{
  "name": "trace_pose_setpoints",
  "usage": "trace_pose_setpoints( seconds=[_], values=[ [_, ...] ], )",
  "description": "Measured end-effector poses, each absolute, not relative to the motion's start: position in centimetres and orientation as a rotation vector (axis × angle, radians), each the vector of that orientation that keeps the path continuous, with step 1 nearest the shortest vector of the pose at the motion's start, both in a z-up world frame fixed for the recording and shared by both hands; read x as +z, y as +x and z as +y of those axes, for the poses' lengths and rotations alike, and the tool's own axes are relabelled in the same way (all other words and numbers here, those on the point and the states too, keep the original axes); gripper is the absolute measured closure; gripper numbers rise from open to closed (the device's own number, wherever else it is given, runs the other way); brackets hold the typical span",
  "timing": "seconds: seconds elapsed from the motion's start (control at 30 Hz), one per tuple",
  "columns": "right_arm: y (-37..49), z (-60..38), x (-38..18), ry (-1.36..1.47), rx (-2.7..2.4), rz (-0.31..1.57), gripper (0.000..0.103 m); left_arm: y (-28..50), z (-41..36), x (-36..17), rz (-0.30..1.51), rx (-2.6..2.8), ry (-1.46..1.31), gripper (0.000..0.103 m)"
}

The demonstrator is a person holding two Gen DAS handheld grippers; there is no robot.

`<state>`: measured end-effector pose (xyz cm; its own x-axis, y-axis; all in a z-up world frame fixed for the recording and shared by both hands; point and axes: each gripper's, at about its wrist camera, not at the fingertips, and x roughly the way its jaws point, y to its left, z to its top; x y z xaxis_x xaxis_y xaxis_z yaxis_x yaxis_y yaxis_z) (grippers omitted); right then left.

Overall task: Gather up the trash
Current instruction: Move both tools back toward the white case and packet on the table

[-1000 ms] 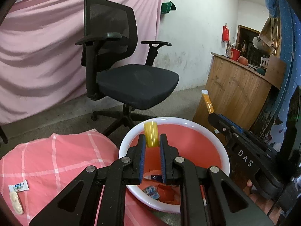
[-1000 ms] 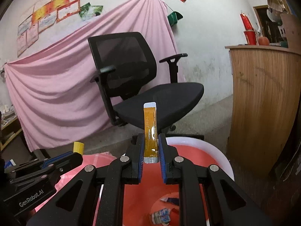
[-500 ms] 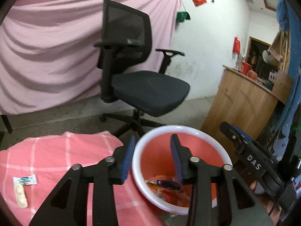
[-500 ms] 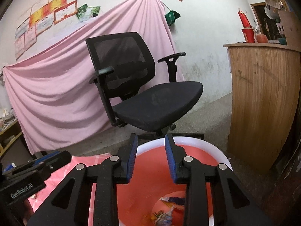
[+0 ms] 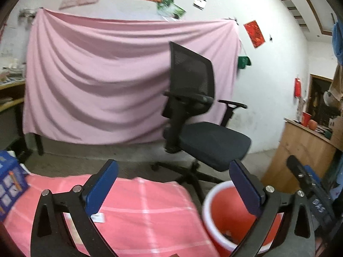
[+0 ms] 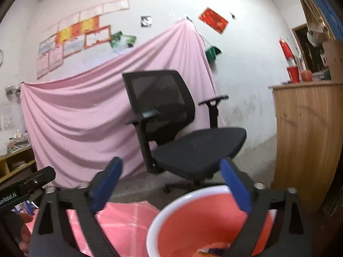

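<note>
Trash: swing left gripper [image 5: 173,184] to wrapper [image 5: 98,218] lower left; both it and right gripper [image 6: 171,182] opening, empty.

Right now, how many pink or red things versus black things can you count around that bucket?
Pink or red: 3 (hanging sheet, checked cloth, bucket)
Black: 3 (office chair, left gripper, right gripper)
Total: 6
</note>
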<state>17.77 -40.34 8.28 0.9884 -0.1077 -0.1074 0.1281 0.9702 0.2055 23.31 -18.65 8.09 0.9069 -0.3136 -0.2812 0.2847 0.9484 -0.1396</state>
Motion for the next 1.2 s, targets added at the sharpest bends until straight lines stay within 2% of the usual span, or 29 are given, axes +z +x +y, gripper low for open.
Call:
trace_pose_setpoints(
  seconds=[0.33, 0.6, 0.97, 1.13, 1.2],
  values=[
    [17.2, -34.7, 9.1, 0.155, 0.014, -0.004, 0.000, 20.2, -11.8, 7.4, 0.211, -0.160, -0.098, 0.002],
    [18.0, -29.1, 8.8, 0.121, 0.121, -0.002, 0.000, 17.6, -5.6, 6.0, 0.173, -0.032, -0.093, 0.002],
    [19.8, -22.1, 6.2, -0.001, 0.253, 0.135, 0.000, 16.0, 0.3, 3.1, 0.205, 0.070, -0.069, 0.002],
    [21.6, -20.5, 4.6, -0.035, 0.303, 0.276, 0.000, 17.0, 1.3, 1.7, 0.284, 0.087, -0.054, 0.002],
    [22.3, -19.9, 3.9, -0.045, 0.333, 0.347, 0.002, 18.0, 1.5, 0.9, 0.370, 0.110, -0.050, 0.002]
  ],
)
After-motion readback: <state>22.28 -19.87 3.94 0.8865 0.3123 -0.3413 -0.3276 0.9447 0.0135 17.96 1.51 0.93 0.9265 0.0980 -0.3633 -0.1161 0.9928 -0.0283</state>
